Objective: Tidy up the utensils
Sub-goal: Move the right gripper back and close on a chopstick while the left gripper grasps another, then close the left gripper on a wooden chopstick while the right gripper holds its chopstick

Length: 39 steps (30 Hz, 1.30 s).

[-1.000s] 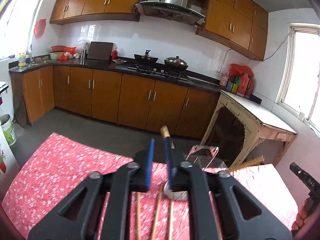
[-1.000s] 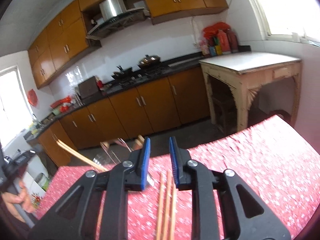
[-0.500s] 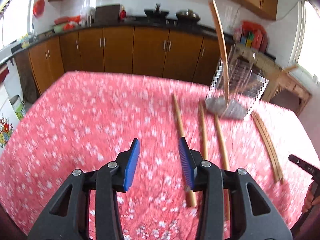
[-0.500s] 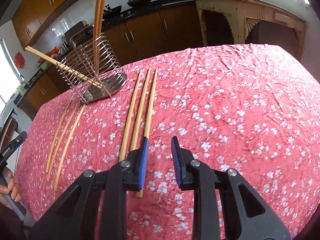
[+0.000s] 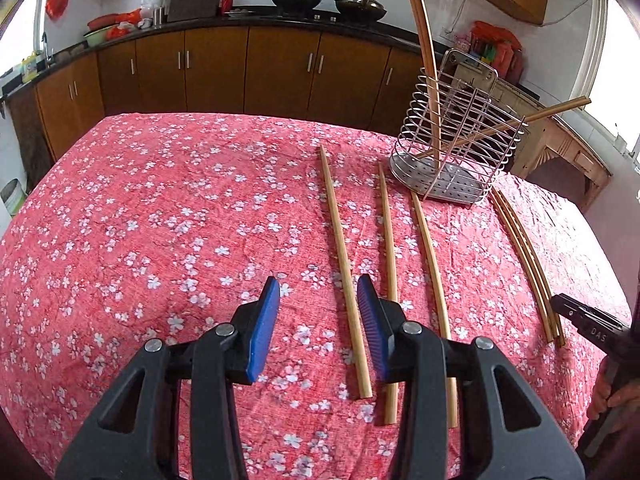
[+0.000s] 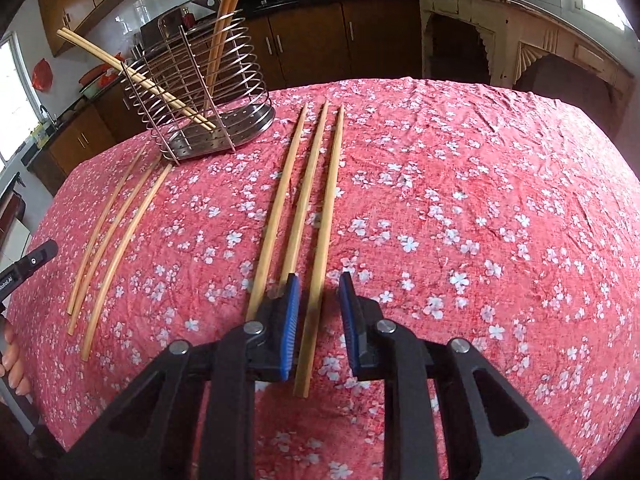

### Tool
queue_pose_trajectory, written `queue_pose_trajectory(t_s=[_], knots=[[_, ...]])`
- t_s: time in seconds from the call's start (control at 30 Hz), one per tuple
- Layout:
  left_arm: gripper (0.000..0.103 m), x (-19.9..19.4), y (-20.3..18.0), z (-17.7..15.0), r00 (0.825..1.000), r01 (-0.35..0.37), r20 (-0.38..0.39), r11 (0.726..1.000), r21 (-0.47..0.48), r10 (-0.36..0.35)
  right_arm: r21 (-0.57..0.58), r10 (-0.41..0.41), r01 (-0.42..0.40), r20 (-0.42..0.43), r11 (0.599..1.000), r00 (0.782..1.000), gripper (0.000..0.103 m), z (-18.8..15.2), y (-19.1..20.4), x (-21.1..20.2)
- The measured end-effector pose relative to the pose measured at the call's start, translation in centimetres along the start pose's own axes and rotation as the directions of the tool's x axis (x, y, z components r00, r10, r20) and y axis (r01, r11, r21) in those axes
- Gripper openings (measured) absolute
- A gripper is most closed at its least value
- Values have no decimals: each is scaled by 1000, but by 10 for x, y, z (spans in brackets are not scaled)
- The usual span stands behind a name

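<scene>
A wire utensil rack stands on the red floral tablecloth and holds several chopsticks, some upright, some leaning. Loose wooden chopsticks lie on the cloth in two groups of three. My left gripper is open and empty above the cloth, with the leftmost chopstick of its group running between its fingers. My right gripper is open, with the rightmost chopstick of its group lying between its fingers. The other three chopsticks lie beside the rack.
The table edge faces brown kitchen cabinets with pots on the counter. A worn white side table stands behind the right side. The other gripper's handle shows at the right edge of the left view.
Both grippers have tilted down from facing the kitchen to the tabletop and moved closer to the chopsticks. The left jaws have opened wider, and the right jaws somewhat wider.
</scene>
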State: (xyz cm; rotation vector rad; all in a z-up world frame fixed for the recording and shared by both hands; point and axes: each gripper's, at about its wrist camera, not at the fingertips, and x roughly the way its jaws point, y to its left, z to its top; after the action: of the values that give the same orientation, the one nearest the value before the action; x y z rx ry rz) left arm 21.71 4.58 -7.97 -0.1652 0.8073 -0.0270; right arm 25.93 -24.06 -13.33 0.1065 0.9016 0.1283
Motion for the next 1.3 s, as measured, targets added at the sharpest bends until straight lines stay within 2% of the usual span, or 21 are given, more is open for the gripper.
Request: queue_pose_trajectory(t_s=[0.07,0.1,0.23,0.33,0.5,0.57,0.63,0.67,0.93,1.1,1.3], knots=[[41,2,-3,-1,1000,4,-6,1000,5,-4,-22,-28,29,7,999,1000,11,-2,2,0],[41,4,-4,-1,1000,8,-11,1000,5,-8,-27,-42,42,11,999,999,9,-2,1,-1],[41,14,-10,-3,999,14,-32,1000,9,-13,67,-94,92,23,993,995,8,4,-26,0],[41,24,-14,-4,998,5,-55,1000,25,-3,144,-77,74,18,987,997,8,8,-49,-1],[34,41,-25,-6,995,-22,-96,998,65,28,107,-91,89,22,990,996,8,8,-47,-1],[28,44,-29,-5,995,-39,-92,995,93,48,96,-95,92,22,991,995,8,9,-45,0],[11,47,-32,-5,993,-66,-89,991,117,77,85,-97,94,23,992,995,8,9,-43,1],[8,46,-32,-5,992,-79,-87,989,122,90,80,-97,95,23,992,995,8,10,-43,1],[7,52,10,10,984,-156,-82,987,40,159,96,-125,122,30,988,992,8,14,-59,1],[8,53,17,11,988,-139,-65,990,32,141,67,-154,151,41,986,987,8,11,-53,1],[13,50,30,12,995,-80,-63,997,-6,80,82,-137,133,41,988,990,8,10,-55,1]])
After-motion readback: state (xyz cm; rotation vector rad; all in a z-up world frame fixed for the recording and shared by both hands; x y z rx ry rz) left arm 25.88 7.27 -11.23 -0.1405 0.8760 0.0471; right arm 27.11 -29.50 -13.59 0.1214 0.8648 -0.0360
